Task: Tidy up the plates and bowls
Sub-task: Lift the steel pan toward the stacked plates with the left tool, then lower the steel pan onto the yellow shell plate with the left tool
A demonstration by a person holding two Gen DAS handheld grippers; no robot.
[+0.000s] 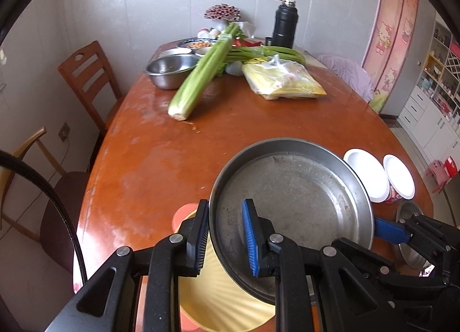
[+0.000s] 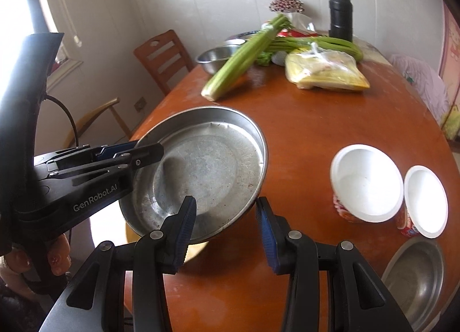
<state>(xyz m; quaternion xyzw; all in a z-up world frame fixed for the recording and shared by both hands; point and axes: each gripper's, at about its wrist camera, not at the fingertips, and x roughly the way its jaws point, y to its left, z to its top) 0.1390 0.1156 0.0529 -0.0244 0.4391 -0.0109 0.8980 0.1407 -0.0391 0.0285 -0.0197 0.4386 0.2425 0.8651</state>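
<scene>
Left tool [image 1: 225, 234]: closed on the near-left rim of the metal plate [image 1: 293, 196], one pad outside the wall, one inside; seen from the right wrist it reaches in from 9 o'clock.
Right tool [image 2: 225, 227]: jaws straddle the plate's near-right rim, one finger [image 2: 184, 225] over the plate's inside, the other outside; whether the pads press the rim cannot be told.
Metal plate: tilted, lifted off the tabletop [image 1: 161, 165], held above a yellow dish [image 1: 221, 300] that sits under its near edge.
Pink cup [image 1: 182, 215]: at 9 o'clock of the plate, just beside the left tool's outer finger, partly hidden.
White cups [image 2: 366, 182]: two, red-printed, just beside each other at 3 o'clock of the plate, well clear of it.
Small steel bowl [image 2: 414, 277]: at 5 o'clock of the plate, near the tabletop's edge, just below the cups.
Celery [image 1: 201, 73]: lies at 12 o'clock, far side of the tabletop, its leafy end over a steel basin [image 1: 169, 68].
Yellow bag [image 1: 283, 81]: at 1 o'clock, beside the celery, with long green stalks behind it.
Flask [image 1: 284, 24]: black, upright at the far edge.
Chairs [image 1: 89, 78]: along the tabletop's left side.
Hand [image 2: 57, 257]: fingers wrapped round the left tool's handle, lower left in the right wrist view.
</scene>
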